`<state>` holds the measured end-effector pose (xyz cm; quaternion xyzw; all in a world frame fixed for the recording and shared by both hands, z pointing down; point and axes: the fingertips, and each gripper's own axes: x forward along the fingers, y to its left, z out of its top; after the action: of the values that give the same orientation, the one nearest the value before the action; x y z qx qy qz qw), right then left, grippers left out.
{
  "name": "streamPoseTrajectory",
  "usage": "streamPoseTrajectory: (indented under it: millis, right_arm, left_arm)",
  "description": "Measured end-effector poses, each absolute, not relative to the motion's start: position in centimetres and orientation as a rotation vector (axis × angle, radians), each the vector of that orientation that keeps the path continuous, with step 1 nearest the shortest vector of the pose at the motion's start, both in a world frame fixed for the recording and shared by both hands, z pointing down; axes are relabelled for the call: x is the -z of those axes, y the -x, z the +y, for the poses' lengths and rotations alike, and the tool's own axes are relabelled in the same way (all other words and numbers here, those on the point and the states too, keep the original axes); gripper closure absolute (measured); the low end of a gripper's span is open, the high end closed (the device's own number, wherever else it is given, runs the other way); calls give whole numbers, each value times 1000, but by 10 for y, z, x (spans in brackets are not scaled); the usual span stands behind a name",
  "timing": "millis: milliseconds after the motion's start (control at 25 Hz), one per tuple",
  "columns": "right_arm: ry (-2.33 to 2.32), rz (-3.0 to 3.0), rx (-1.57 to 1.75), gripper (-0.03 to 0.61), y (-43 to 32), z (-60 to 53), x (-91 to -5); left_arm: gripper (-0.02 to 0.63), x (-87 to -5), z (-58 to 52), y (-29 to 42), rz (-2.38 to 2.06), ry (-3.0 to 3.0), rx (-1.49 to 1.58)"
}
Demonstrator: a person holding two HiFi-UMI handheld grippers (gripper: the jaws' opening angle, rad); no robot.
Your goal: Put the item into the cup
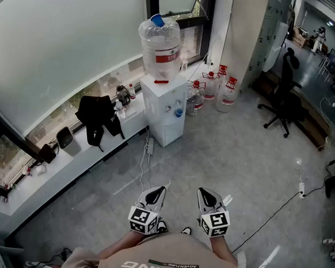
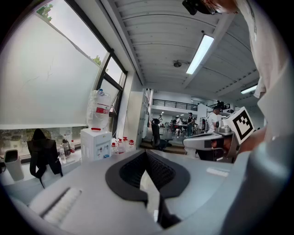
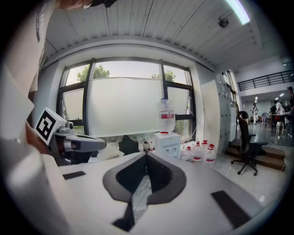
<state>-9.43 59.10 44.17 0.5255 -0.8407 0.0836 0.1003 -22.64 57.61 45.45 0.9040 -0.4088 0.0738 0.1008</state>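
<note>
Facing dispenser [image 1: 165,110]: left tongs [image 1: 161,189], right tongs [image 1: 202,191] closed

Below you lies a grey polished floor [image 1: 223,158]. Ahead, a white water dispenser [image 1: 163,110] carries a big clear bottle [image 1: 159,43] — spare bottles [image 1: 227,92] cluster just beside it. A pale blind [image 1: 59,41] covers the window above a white ledge [image 1: 76,152], and a black office chair [image 1: 285,105] stands off to your right.
</note>
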Motion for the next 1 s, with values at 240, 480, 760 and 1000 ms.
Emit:
streamPoseTrajectory:
  millis: [240,480,760,1000]
  right_arm:
    - [-1565,-2489,-302,566,84,589,-446]
    - [-1600,-2490,-316,566,90,577,-447]
    - [-1701,-2530,-387,566,91,555,-444]
    - [-1780,-2457,-409,566,82,549,-464]
  left_arm:
    - [606,-450,571,231,-1235,-2663,-201]
    - [606,-457,564,241,-1211,-2655,-226]
    - [606,-456,538,243,-1161,-2687,-236]
    - [606,-469,510,247,-1115,-2744,-276]
